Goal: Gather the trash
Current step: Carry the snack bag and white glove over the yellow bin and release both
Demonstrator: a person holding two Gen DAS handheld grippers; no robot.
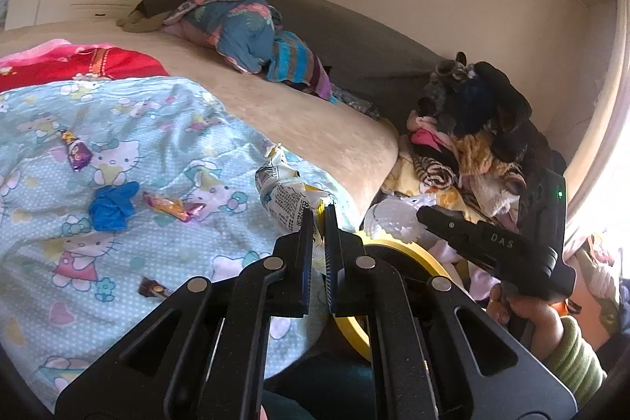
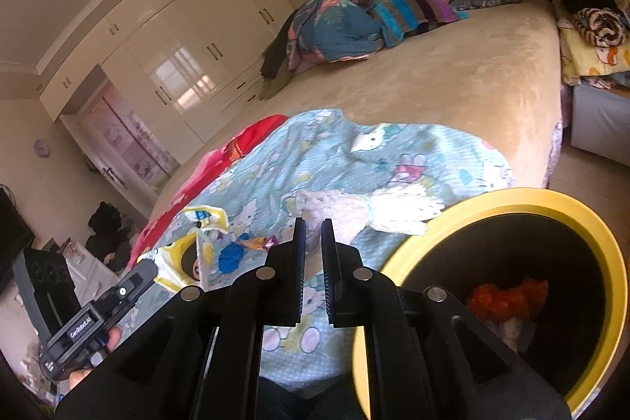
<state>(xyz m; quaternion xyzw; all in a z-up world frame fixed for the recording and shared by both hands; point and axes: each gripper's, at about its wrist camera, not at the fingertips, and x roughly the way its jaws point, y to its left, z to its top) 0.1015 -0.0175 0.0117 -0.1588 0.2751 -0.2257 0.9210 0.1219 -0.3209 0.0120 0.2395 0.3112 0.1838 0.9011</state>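
Note:
My left gripper [image 1: 319,219] is shut on a crumpled white and yellow snack bag [image 1: 285,193], held just above the light-blue cartoon quilt [image 1: 118,128]. The right wrist view shows that bag [image 2: 185,250] at the left gripper's tip [image 2: 147,270]. My right gripper [image 2: 313,227] is shut on a white crumpled wrapper [image 2: 374,211]; from the left wrist view, that wrapper [image 1: 390,219] hangs by the yellow-rimmed bin [image 1: 413,250]. The bin [image 2: 551,197] is dark inside and holds an orange scrap [image 2: 508,296].
Loose on the quilt lie a blue crumpled glove [image 1: 112,205], an orange-purple wrapper [image 1: 173,205], a purple wrapper [image 1: 76,152] and a brown one [image 1: 153,288]. A beige bed cover [image 1: 299,113], bundled clothes [image 1: 244,22] and a heap of clothes [image 1: 472,128] lie beyond.

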